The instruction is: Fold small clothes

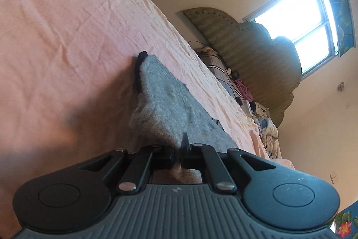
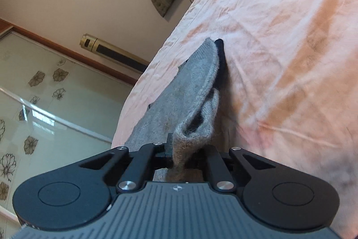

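A small grey knitted garment (image 1: 163, 102) lies stretched on the pink bedsheet (image 1: 67, 26). My left gripper (image 1: 179, 149) is shut on one end of it, with wool bunched between the jaws. A black fingertip (image 1: 139, 68) shows at the garment's far end. In the right wrist view the same grey garment (image 2: 192, 91) runs away from my right gripper (image 2: 179, 149), which is shut on a folded lip of it. A black fingertip (image 2: 221, 53) shows behind its far end. The garment is held low over the pink sheet (image 2: 290, 37).
A padded headboard (image 1: 257, 55) and a window (image 1: 297, 21) lie beyond the bed, with pillows and crumpled clothes (image 1: 266, 127) near it. The right wrist view shows a glass wardrobe door (image 2: 56, 100), a gold floor unit (image 2: 111, 53) and the bed's edge.
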`<state>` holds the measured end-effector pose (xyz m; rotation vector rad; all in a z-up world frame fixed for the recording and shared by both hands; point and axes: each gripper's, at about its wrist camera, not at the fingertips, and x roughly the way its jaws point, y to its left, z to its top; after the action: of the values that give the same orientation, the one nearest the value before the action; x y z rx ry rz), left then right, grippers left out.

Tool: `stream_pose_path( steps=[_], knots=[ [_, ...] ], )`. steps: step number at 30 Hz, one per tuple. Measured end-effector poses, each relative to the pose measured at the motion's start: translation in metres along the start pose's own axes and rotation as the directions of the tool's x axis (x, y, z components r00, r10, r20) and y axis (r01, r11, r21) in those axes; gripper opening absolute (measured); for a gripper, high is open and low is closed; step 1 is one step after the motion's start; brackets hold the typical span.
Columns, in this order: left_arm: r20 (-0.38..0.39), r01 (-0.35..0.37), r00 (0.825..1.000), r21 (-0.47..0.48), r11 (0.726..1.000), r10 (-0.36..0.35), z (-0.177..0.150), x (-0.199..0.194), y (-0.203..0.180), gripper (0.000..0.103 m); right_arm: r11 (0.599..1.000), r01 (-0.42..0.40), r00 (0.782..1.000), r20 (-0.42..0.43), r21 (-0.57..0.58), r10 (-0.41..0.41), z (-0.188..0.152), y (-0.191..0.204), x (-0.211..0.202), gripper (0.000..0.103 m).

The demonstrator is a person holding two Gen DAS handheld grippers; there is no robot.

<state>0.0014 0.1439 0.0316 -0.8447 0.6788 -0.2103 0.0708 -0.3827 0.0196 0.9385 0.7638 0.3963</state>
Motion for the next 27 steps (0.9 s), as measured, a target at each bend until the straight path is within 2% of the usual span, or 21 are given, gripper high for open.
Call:
stream_pose_path(
  steps=[5, 7, 8, 9, 10, 11, 12, 14, 15, 17, 19, 22, 23, 24, 25, 26, 27],
  knots=[
    [-0.128, -0.068, 0.989, 0.095, 0.993, 0.08, -0.043, -0.045, 0.022, 0.005, 1.0, -0.012, 0.993, -0.121, 0.015, 0.013, -0.047, -0.014, -0.049, 0.015],
    [-0.163, -0.103, 0.978, 0.162, 0.981, 0.129, -0.046, -0.054, 0.028, 0.006, 0.996, 0.084, 0.988, -0.13, -0.027, -0.087, -0.051, -0.016, -0.06, 0.031],
    [-0.157, -0.126, 0.975, 0.189, 0.974, 0.157, -0.042, -0.056, 0.027, 0.009, 0.989, 0.134, 0.984, -0.107, -0.062, -0.14, -0.046, -0.015, -0.065, 0.058],
    [-0.138, -0.142, 0.975, 0.208, 0.968, 0.173, -0.034, -0.057, 0.025, 0.015, 0.984, 0.157, 0.985, -0.064, -0.089, -0.163, -0.038, -0.012, -0.069, 0.076],
    [-0.09, -0.156, 0.98, 0.222, 0.963, 0.179, -0.022, -0.06, 0.022, 0.02, 0.981, 0.157, 0.987, -0.011, -0.11, -0.159, -0.025, -0.009, -0.072, 0.076],
    [-0.031, -0.162, 0.984, 0.229, 0.96, 0.173, -0.01, -0.06, 0.018, 0.036, 0.982, 0.143, 0.99, 0.012, -0.126, -0.142, -0.009, -0.005, -0.069, 0.075],
    [0.037, -0.171, 0.985, 0.239, 0.956, 0.167, 0.003, -0.059, 0.011, 0.061, 0.98, 0.132, 0.991, 0.026, -0.15, -0.129, 0.004, 0.002, -0.064, 0.075],
    [0.15, -0.174, 0.98, 0.313, 0.934, 0.133, 0.026, -0.045, -0.008, 0.088, 0.965, 0.12, 0.993, 0.043, -0.233, -0.113, 0.036, 0.017, -0.039, 0.075],
    [0.179, -0.179, 0.977, 0.366, 0.913, 0.12, 0.037, -0.031, -0.018, 0.088, 0.954, 0.133, 0.991, 0.04, -0.27, -0.127, 0.051, 0.025, -0.022, 0.075],
    [0.141, -0.203, 0.978, 0.431, 0.879, 0.156, 0.06, 0.011, -0.033, 0.088, 0.918, 0.177, 0.984, 0.031, -0.355, -0.177, 0.074, 0.037, 0.015, 0.075],
    [0.063, -0.182, 0.983, 0.424, 0.887, 0.172, 0.079, 0.053, -0.036, 0.088, 0.888, 0.22, 0.971, 0.003, -0.405, -0.239, 0.092, 0.04, 0.053, 0.075],
    [-0.003, -0.204, 0.974, 0.425, 0.882, 0.227, 0.092, 0.104, -0.032, 0.087, 0.864, 0.268, 0.949, -0.036, -0.425, -0.312, 0.106, 0.031, 0.095, 0.074],
    [-0.021, -0.216, 0.968, 0.429, 0.877, 0.249, 0.093, 0.118, -0.03, 0.087, 0.864, 0.272, 0.944, -0.06, -0.424, -0.326, 0.106, 0.029, 0.108, 0.072],
    [-0.036, -0.225, 0.963, 0.432, 0.873, 0.266, 0.093, 0.129, -0.028, 0.086, 0.863, 0.273, 0.937, -0.087, -0.424, -0.339, 0.105, 0.026, 0.118, 0.059],
    [-0.053, -0.226, 0.959, 0.442, 0.868, 0.277, 0.092, 0.139, -0.026, 0.081, 0.861, 0.271, 0.929, -0.117, -0.43, -0.35, 0.103, 0.023, 0.127, 0.048],
    [-0.071, -0.23, 0.953, 0.462, 0.856, 0.294, 0.089, 0.148, -0.024, 0.062, 0.851, 0.274, 0.924, -0.125, -0.449, -0.363, 0.099, 0.021, 0.134, 0.026],
    [-0.07, -0.255, 0.942, 0.49, 0.834, 0.329, 0.084, 0.156, -0.024, 0.036, 0.839, 0.271, 0.926, -0.111, -0.472, -0.362, 0.097, 0.023, 0.136, 0.017]
  ],
)
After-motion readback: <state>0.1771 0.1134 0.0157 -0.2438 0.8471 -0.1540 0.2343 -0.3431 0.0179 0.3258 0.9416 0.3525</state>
